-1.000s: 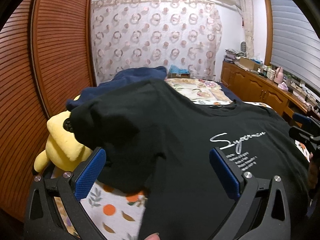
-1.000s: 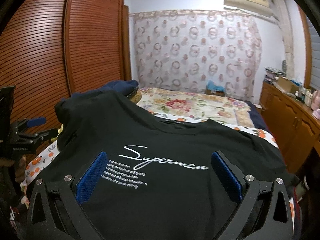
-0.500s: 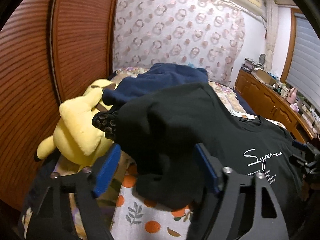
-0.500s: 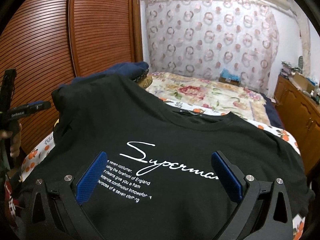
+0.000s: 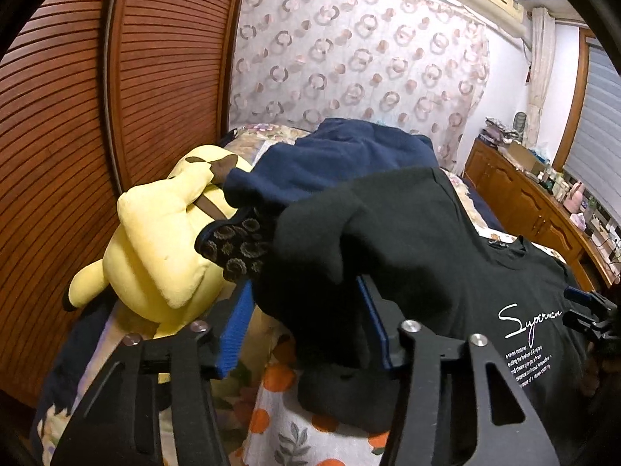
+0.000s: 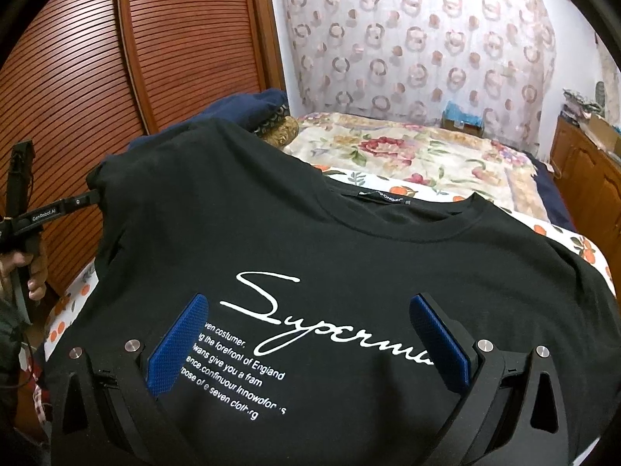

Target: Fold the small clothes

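**Now closing in: left claw gathering the sleeve of a black tee**

Here, on a bed (image 6: 574,248) dressed in an orange-print sheet, a black cotton T-shirt with white script lettering (image 6: 310,233) is lying face up, its collar pointing toward the patterned curtain (image 6: 419,39) and its long axis running from the near hem away to the neckline. The left claw (image 5: 306,322) has just been closing, and the bunched left sleeve is sitting between its blue pads (image 5: 236,330); whether they are already pressing the cloth cannot be told. The right claw (image 6: 310,341) is hovering over the printed chest, jaws wide and holding nothing.

Judging from this, the sleeve fold is the step in hand. Doing it well likely means pinching only the sleeve's own layers near the cuff, then carrying it flat across the chest, parallel to the shoulder line, with the right claw steadying the body cloth. A yellow plush toy (image 5: 155,240) and a navy blue garment (image 5: 330,163) are lying just beside the sleeve, risking a snag.
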The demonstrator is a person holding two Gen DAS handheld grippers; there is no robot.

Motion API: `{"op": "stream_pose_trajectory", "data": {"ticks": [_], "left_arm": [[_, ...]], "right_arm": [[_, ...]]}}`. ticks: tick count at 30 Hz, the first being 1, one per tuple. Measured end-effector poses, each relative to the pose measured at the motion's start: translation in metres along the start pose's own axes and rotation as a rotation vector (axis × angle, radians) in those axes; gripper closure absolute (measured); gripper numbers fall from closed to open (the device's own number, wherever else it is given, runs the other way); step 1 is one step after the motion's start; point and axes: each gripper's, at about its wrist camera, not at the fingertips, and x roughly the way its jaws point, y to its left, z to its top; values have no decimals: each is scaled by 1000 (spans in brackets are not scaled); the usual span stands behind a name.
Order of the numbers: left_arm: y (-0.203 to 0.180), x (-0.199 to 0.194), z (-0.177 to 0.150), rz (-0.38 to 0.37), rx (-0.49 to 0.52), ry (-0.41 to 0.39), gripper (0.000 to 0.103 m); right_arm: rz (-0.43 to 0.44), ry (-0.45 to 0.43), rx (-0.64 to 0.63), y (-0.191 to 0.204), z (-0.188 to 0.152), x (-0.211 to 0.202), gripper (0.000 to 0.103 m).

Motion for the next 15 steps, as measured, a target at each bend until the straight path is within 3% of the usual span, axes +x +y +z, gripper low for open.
{"op": "stream_pose_trajectory", "data": {"ticks": [4, 6, 7, 8, 15], "left_arm": [[0, 2, 1, -30, 11, -6, 66], [1, 2, 2, -36, 13, -11, 80], [0, 1, 2, -39, 16, -12, 93], [-1, -1, 4, -45, 21, -12, 96], [-30, -42, 23, -103, 84, -67, 99]], "right_arm": [[2, -8, 10, -3, 0, 5, 0], [2, -6, 12, -3, -1, 9, 0], [3, -6, 13, -2, -2, 10, 0], [4, -5, 13, -1, -2, 12, 0], [9, -18, 25, -5, -6, 9, 0]]}}
